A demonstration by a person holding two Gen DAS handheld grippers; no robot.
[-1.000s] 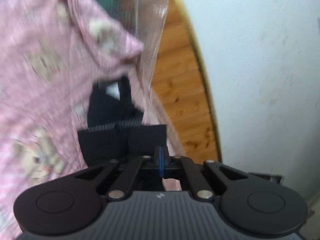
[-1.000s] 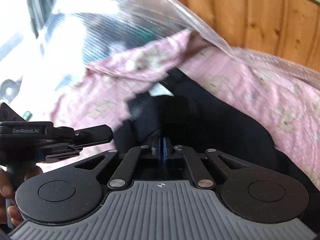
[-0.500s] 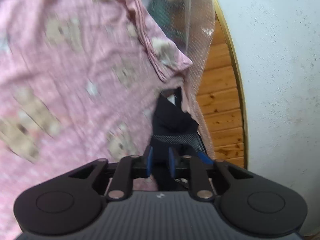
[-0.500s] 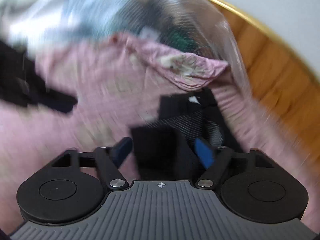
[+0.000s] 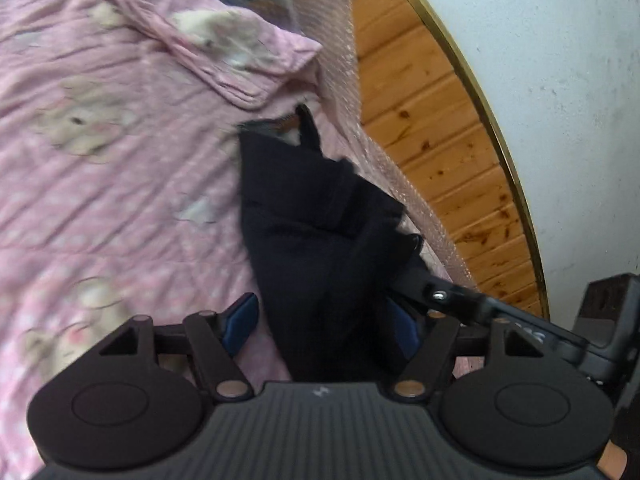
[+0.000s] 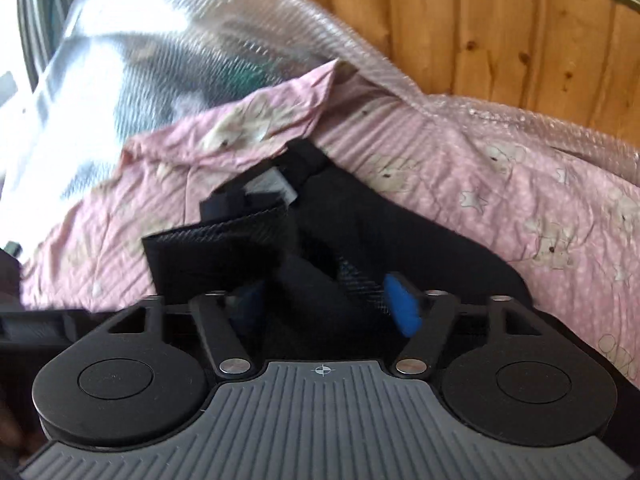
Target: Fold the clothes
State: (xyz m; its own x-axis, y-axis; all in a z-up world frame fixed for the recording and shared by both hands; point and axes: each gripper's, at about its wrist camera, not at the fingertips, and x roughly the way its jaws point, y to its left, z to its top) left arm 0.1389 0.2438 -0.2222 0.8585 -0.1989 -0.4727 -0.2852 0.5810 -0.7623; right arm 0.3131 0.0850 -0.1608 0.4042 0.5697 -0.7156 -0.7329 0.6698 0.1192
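A black garment (image 5: 316,236) lies bunched on a pink bedspread (image 5: 100,184) printed with bears. In the left wrist view my left gripper (image 5: 322,320) is open, its blue pads wide apart on either side of the cloth's near end. The right gripper (image 5: 472,304) reaches in from the right, touching the cloth's edge. In the right wrist view the black garment (image 6: 400,240) shows a ribbed waistband and a grey label. My right gripper (image 6: 324,304) is open with a fold of the cloth loose between its fingers (image 6: 402,308). The left gripper sits dark at the left edge.
Clear bubble wrap (image 6: 192,52) covers a bundle at the head of the bed and runs along a wooden headboard (image 6: 500,28). A white wall (image 5: 560,80) stands beyond the headboard. A turned-back flap of the pink bedspread (image 6: 248,124) lies just past the garment.
One second ago both grippers were shut on the black garment. Both have opened since, the left widening further in the last half second, and the garment now rests on the bedspread.
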